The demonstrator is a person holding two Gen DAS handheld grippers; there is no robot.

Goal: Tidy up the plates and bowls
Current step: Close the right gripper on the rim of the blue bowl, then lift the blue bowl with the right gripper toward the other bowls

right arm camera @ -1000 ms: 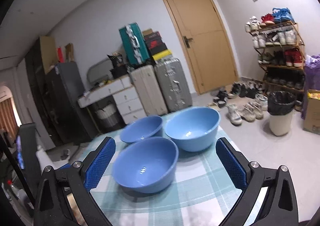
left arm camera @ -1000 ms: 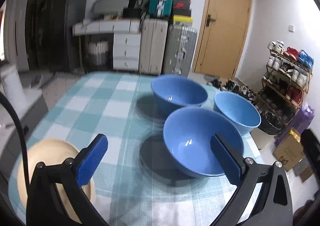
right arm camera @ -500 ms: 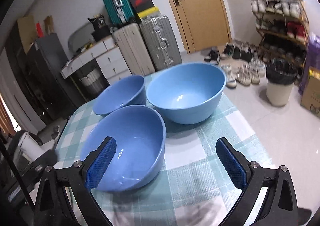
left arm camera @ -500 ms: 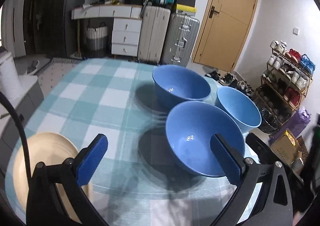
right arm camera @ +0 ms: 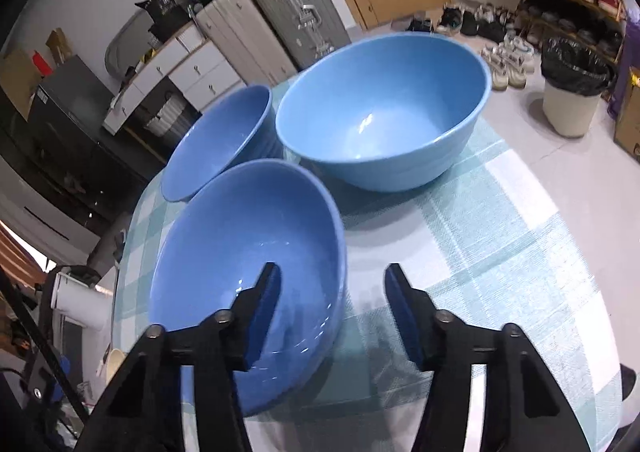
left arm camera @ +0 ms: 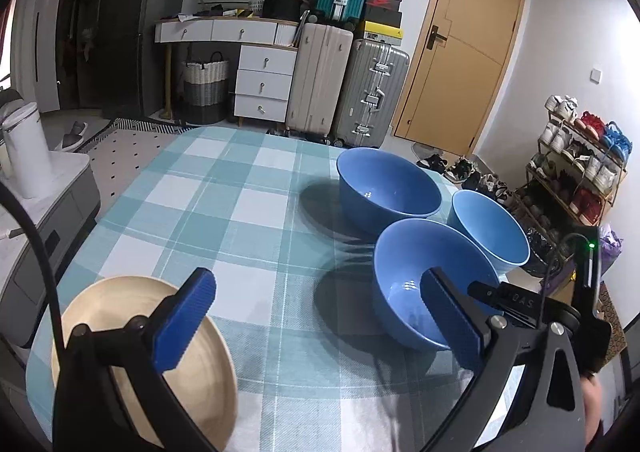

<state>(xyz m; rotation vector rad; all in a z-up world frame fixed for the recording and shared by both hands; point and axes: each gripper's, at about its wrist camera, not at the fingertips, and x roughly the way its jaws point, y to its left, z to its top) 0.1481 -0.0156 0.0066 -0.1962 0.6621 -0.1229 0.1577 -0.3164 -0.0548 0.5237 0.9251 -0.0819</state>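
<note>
3 blue bowls sit close together on the checked counter (left arm camera: 248, 211). In the right wrist view, the right hand-held gripper (right arm camera: 332, 306) is closing astride the rim of the nearest bowl (right arm camera: 240, 252) at lower left, its pads not yet pressing. The left hand-held gripper (left arm camera: 316, 322) stands wide open, empty, above the cloth. A cream plate (left arm camera: 120, 308) lies at that view's lower left.

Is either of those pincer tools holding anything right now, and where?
Nothing is gripped yet. The right gripper is closing astride the rim of the nearest blue bowl, pads not pressing. The left gripper is open and empty.
</note>
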